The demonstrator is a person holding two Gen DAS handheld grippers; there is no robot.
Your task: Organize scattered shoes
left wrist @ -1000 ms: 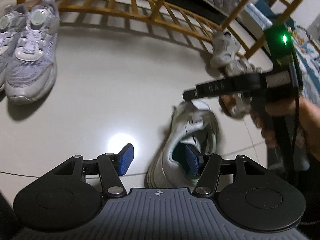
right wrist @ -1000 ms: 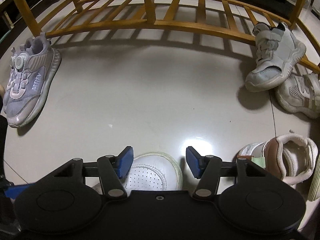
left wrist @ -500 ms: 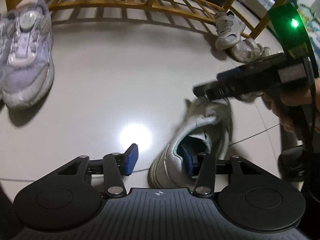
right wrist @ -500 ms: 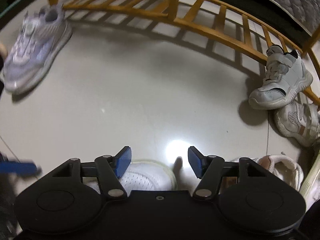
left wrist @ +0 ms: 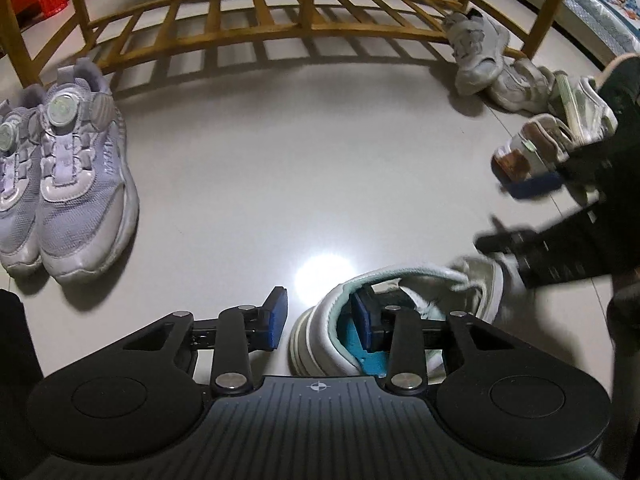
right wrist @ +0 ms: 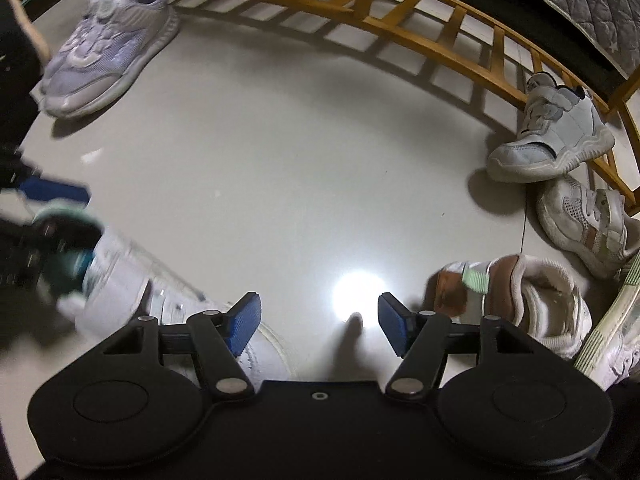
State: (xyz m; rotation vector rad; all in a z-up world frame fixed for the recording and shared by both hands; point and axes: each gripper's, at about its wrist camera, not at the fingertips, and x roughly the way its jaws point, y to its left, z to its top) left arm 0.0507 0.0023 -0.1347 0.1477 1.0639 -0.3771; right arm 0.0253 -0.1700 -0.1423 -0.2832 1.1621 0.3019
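A white sneaker (left wrist: 400, 292) with a mint lining lies on the floor right in front of my left gripper (left wrist: 320, 320). Its jaws are closing across the heel wall: one blue pad (left wrist: 362, 318) is inside the shoe and the other stands just outside, a thin gap off the heel. In the right wrist view the same sneaker (right wrist: 132, 280) lies at the lower left, its toe under one finger. My right gripper (right wrist: 320, 326) is opening over bare floor with nothing between its pads. A lilac pair (left wrist: 80, 184) stands side by side at the left.
A wooden slatted rack (left wrist: 256, 12) curves along the back. White strap shoes (right wrist: 552, 136) lean against it at the right, with a brown-trimmed shoe (right wrist: 520, 296) and another (right wrist: 588, 220) nearby. The pale floor (right wrist: 280, 168) lies between the lilac pair and these shoes.
The left jaws have narrowed around the sneaker's heel. The right gripper has swung away from above the sneaker toward the right, and its jaws stand a little wider.
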